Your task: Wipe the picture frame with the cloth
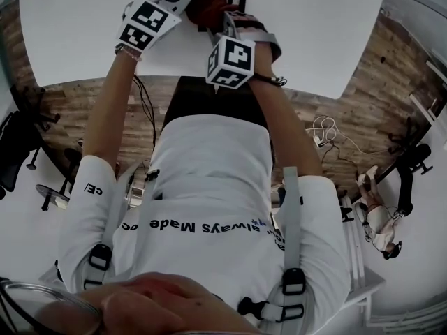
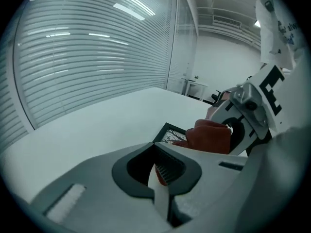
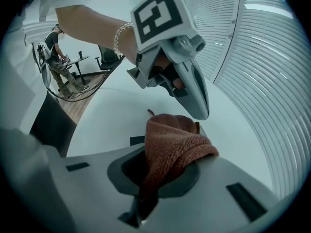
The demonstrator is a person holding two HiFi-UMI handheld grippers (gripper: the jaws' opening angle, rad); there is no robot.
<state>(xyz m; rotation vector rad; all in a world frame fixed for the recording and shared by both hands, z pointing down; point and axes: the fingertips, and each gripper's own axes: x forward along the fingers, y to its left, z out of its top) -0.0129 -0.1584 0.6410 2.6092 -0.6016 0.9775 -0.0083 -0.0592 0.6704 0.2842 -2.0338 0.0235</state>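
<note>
Cloth (image 3: 171, 147), a rust-brown looped terry, is bunched and pinched in the right claw (image 3: 160, 176). It rests on the black-rimmed rectangular picture frame (image 2: 170, 134) at 12 o'clock on the smooth white desk (image 1: 328, 19). The left claw (image 2: 160, 181), pressed together, sits at the frame's 9 o'clock.

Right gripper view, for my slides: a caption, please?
Right gripper clamps a brown cloth over the white table, left gripper just ahead.
</note>
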